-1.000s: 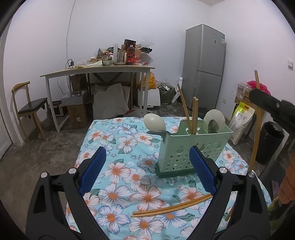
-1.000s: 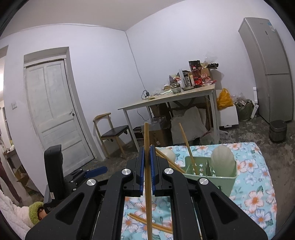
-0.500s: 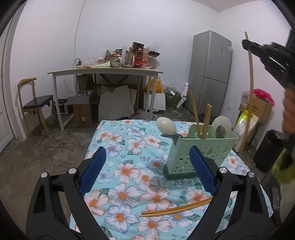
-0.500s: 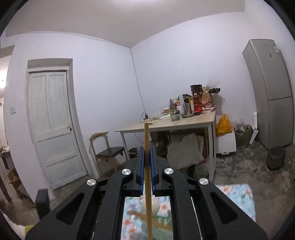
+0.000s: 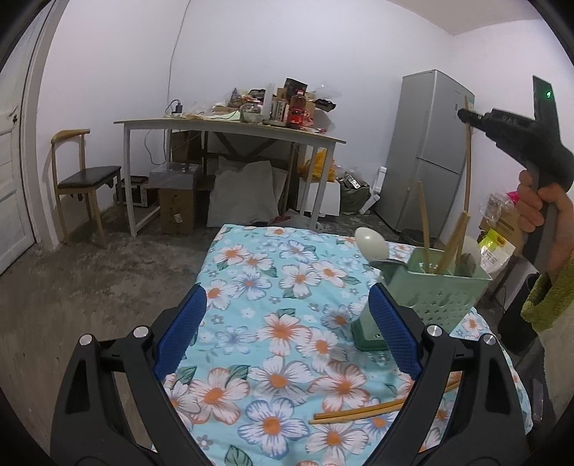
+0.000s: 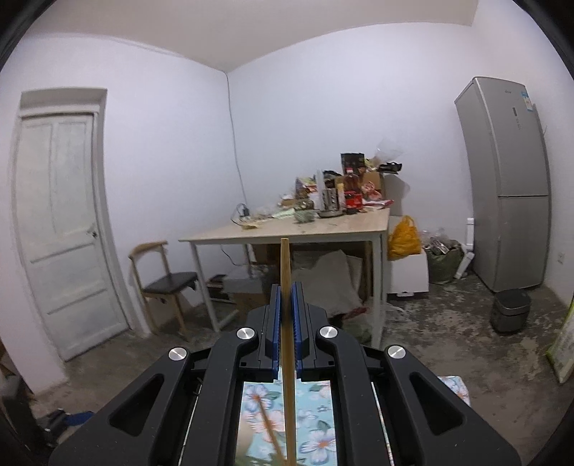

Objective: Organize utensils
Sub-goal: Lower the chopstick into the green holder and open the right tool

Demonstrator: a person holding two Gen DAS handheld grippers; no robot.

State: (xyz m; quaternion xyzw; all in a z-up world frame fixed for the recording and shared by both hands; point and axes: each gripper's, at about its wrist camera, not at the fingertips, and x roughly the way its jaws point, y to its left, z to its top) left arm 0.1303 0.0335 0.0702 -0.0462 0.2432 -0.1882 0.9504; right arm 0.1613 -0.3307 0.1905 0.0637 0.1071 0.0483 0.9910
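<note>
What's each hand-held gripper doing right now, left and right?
Left hand-held gripper: open, holding nothing, over the floral tablecloth.
Right hand-held gripper: shut on a single chopstick.

Dim, flat indoor light with a cool violet cast on the walls; no lamp or window visible. The ceiling [image 6: 287,32] is the brightest area in the right wrist view, so light seems to come from above. Soft shadows under the cluttered table [image 5: 229,125], none hard-edged. No glare; only small highlights on the fridge [image 6: 509,179] door. Strong fisheye bending: door frame [image 6: 104,215] and fridge edges curve, black vignette in all corners. Focus fair mid-frame; the chopstick [image 6: 287,322] close to the lens is soft, and fine grain shows across the floor.
</note>
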